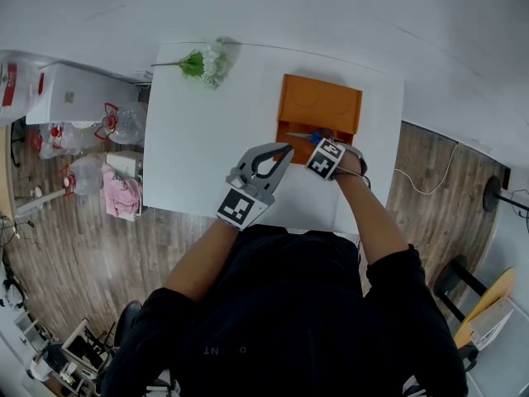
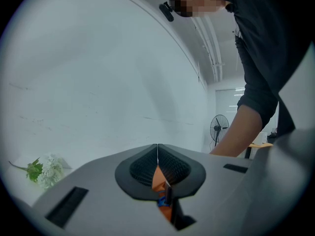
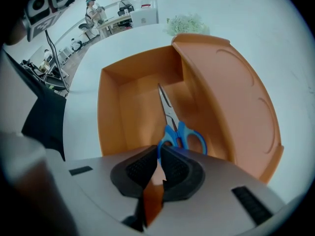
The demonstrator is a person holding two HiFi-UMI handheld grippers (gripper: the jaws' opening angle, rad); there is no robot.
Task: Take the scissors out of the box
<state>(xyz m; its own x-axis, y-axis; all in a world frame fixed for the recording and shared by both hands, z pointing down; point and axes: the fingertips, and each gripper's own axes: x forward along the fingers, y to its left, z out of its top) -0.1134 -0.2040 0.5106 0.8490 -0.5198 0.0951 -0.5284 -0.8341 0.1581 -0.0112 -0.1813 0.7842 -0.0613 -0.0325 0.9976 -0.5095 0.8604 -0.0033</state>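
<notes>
Hovering level over the near edge of the table (image 1: 190,139), the left gripper (image 1: 286,148) has its jaws pressed together, empty. Right of it, the right gripper (image 3: 158,149) points straight down into the orange box (image 3: 113,107), jaws pinched narrow on a blue handle of the scissors (image 3: 172,119), whose blades lie along the box floor.

We note the box (image 1: 321,106) on the surface (image 1: 198,155), right of centre toward the far edge. The scissors (image 3: 173,119) lie in the box, handles nearest us, blades pointing away. A flower sprig (image 1: 204,63) lies at the surface's far left corner, well apart from the box.
</notes>
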